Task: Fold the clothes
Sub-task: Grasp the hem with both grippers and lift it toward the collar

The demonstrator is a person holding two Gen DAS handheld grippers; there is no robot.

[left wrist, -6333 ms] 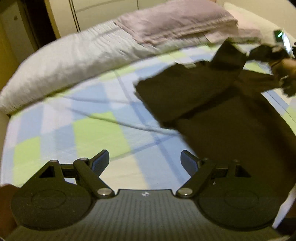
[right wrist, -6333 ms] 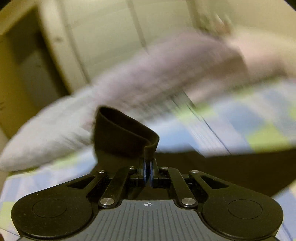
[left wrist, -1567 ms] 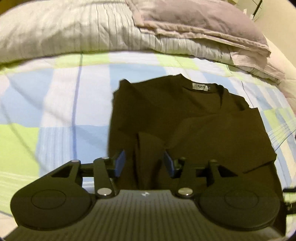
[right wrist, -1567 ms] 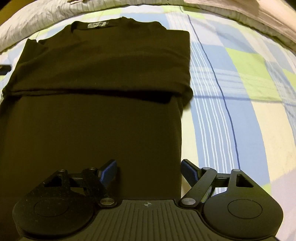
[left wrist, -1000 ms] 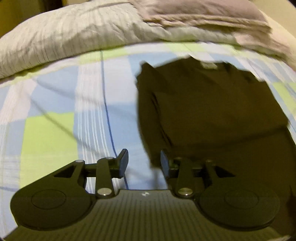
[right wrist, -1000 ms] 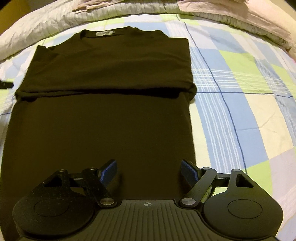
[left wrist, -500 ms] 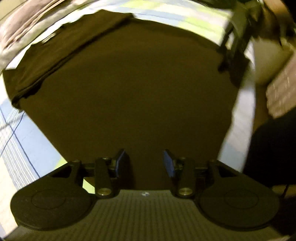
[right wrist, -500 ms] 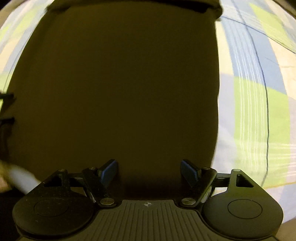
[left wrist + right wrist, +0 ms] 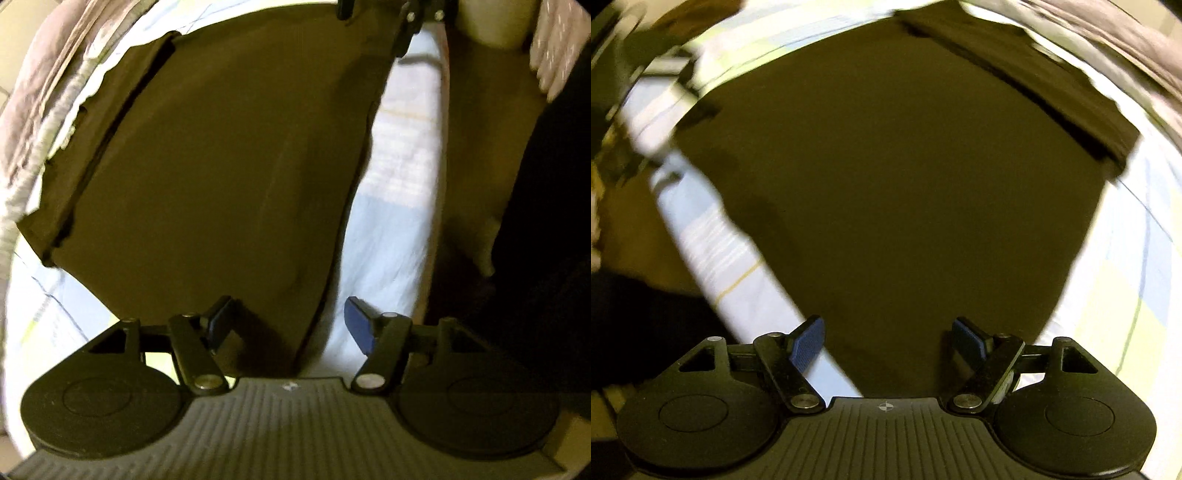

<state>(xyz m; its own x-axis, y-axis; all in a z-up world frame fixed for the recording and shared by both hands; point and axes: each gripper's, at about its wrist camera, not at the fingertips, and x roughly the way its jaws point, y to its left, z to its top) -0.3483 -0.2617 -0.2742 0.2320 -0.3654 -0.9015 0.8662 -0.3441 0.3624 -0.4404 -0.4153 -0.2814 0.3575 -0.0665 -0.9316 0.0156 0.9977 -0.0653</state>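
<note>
A dark brown shirt point(image 9: 221, 166) lies flat on the checked bedsheet point(image 9: 391, 229), sleeves folded in across its upper part point(image 9: 103, 122). My left gripper point(image 9: 290, 319) points down over the shirt's lower hem corner; its jaws are opening, and the hem edge lies between them without the pads pressing it. In the right wrist view the same shirt point(image 9: 894, 177) fills the middle. My right gripper point(image 9: 888, 341) stands open over the opposite hem corner, with cloth under the gap and untouched by the pads. The other gripper point(image 9: 406, 22) shows at the top of the left wrist view.
Grey pillows point(image 9: 40, 85) lie past the shirt's collar end. The bed's edge point(image 9: 439, 206) runs close beside the hem, with dark floor and a person's dark clothing point(image 9: 546, 221) beyond it. Striped and green patches of sheet point(image 9: 1126, 288) lie beside the shirt.
Both grippers swept from the shirt's folded upper part down to its hem and rolled round. The left jaws widened. The right jaws kept the same wide gap.
</note>
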